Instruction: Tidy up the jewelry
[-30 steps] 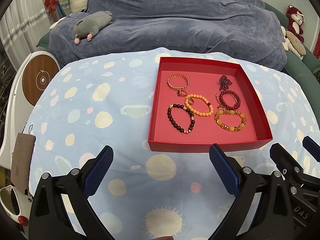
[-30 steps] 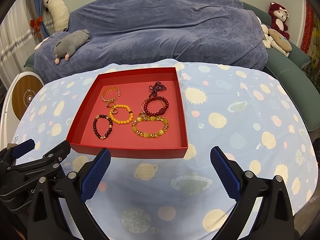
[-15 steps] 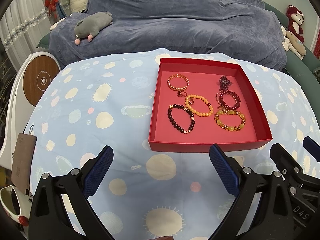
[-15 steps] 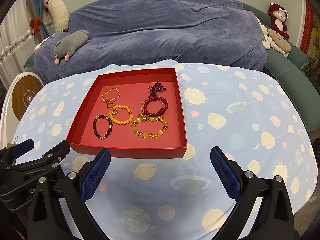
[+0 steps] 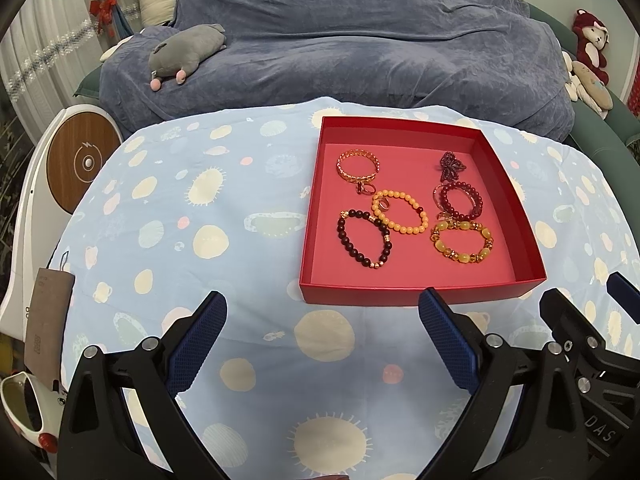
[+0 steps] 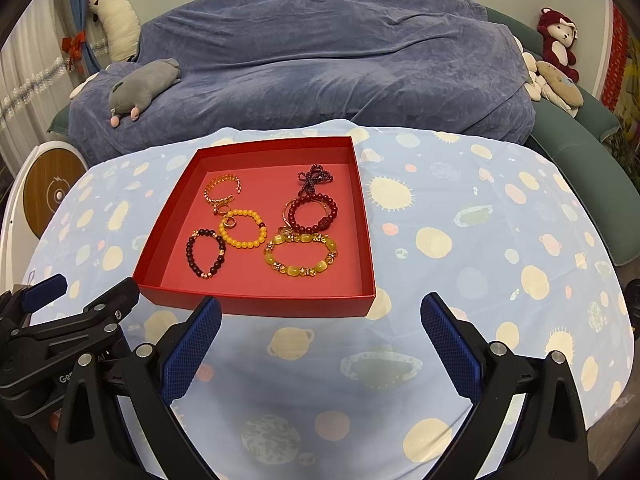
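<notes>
Nearest the cameras, the left tool (image 5: 322, 312) and the right tool (image 6: 320, 314) both hover spread wide and hold nothing, their blue cross-hatched pads (image 5: 198, 340) set on black arms above the surface (image 6: 460, 248), which is draped in a pale blue cloth printed with cream spots and planets. Just beyond the fingertips sits a shallow square red tray (image 5: 416, 302) of card-like stock with low upright walls and a pinker floor. All the jewelry lies inside it. At its near left is a dark maroon bead bracelet (image 5: 365, 239) with small gold spacers; touching its far side is a ring of smooth orange-yellow beads (image 5: 401, 211), with a small metal ring (image 5: 383, 205) lying on its left edge. At the near right is a bracelet of chunky translucent yellow stones (image 5: 462, 242) with glittering spacers, and just beyond it a circle of glossy deep red beads (image 5: 458, 201). At the far left lies a gold link bangle (image 5: 357, 165) with another small ring (image 5: 366, 189) at its near edge; at the far right, a bunched strand of tiny dark red beads (image 5: 451, 165). Beyond the surface is a sofa under a soft blue-grey cover (image 6: 320, 52), with a grey plush animal (image 6: 144, 88) lying on its left.
</notes>
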`<state>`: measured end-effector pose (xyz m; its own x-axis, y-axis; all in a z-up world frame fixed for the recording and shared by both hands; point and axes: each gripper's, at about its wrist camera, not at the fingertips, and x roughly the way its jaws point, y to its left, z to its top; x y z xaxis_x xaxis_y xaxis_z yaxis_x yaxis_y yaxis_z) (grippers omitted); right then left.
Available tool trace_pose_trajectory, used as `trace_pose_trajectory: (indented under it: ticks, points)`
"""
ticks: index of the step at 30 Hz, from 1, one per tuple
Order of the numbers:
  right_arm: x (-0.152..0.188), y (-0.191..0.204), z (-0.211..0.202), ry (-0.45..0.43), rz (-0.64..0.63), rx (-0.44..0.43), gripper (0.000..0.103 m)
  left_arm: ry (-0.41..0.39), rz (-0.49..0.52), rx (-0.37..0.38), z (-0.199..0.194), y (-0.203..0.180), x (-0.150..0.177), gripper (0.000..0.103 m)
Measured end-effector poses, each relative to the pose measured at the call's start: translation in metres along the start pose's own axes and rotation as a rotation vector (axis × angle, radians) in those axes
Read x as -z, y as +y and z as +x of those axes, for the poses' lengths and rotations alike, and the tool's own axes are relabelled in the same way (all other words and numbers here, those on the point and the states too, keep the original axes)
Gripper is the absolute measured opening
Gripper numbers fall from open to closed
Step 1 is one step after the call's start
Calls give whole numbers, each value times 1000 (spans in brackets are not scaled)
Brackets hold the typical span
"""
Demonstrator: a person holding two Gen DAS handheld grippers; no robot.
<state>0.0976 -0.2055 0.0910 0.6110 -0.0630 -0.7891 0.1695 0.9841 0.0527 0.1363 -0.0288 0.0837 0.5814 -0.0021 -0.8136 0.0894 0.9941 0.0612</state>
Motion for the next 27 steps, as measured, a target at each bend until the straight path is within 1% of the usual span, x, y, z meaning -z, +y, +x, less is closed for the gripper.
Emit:
trace_pose_trajectory:
  ticks: [11, 27]
  points:
    - [-1, 1, 0, 1, -7, 1, 96, -10, -2, -22, -4, 5, -2, 92]
    - [-1, 3, -1, 2, -5, 3, 96, -13, 7, -25, -5, 3, -3, 91]
